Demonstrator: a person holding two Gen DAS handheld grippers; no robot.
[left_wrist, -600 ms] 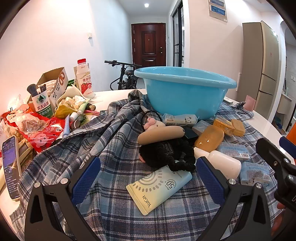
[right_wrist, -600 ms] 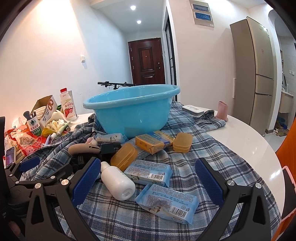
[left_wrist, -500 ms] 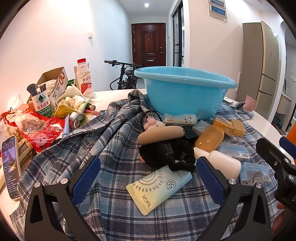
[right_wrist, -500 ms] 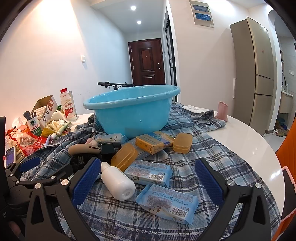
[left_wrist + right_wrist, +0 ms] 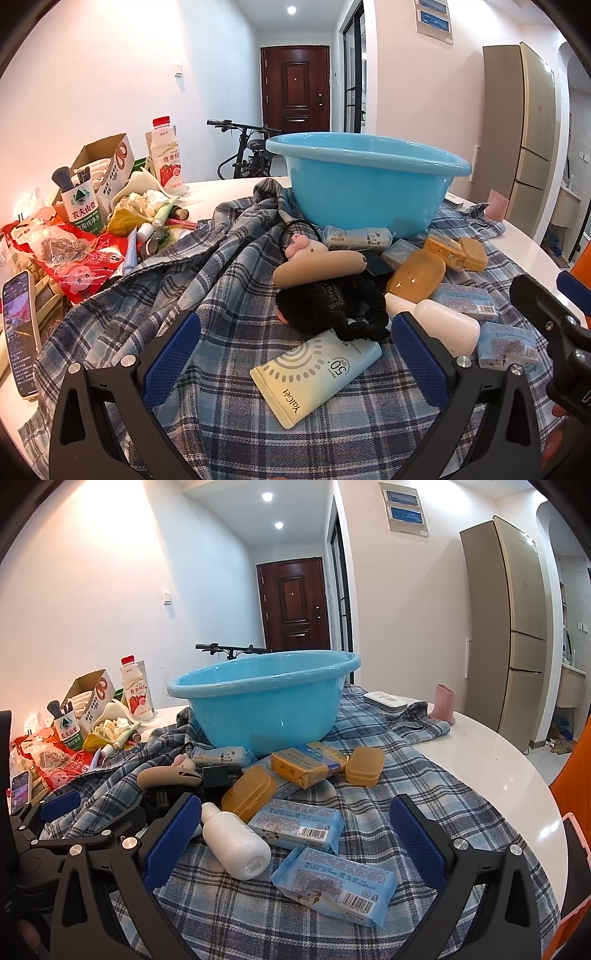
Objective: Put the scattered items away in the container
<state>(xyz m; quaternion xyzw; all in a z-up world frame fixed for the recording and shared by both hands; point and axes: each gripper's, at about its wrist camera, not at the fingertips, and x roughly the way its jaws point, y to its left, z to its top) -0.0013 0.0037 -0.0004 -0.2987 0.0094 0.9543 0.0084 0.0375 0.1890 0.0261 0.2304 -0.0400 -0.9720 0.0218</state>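
Both claws wide apart, nothing held yet

Left gripper [image 5: 295, 354] spread over the sunscreen tube [image 5: 316, 373]; right gripper [image 5: 295, 834] spread over the white bottle [image 5: 236, 843] and wipes pack [image 5: 334, 884]. Best to drop low, pinch one thing across its middle, then lift to the blue basin [image 5: 264, 698] at the plaid cloth's [image 5: 406, 786] far edge.

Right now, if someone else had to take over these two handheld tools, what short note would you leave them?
Left gripper: fingers open, empty, hovering over the sunscreen tube.
Right gripper: fingers open, empty, over the white bottle and two blue packets.
The basin sits on the plaid cloth; nothing is seen inside it, though its floor is hidden.
Done: nothing that shows.
Left: tube, bottle, packets, orange soap boxes, yellow box and black hair tie all go into the basin.
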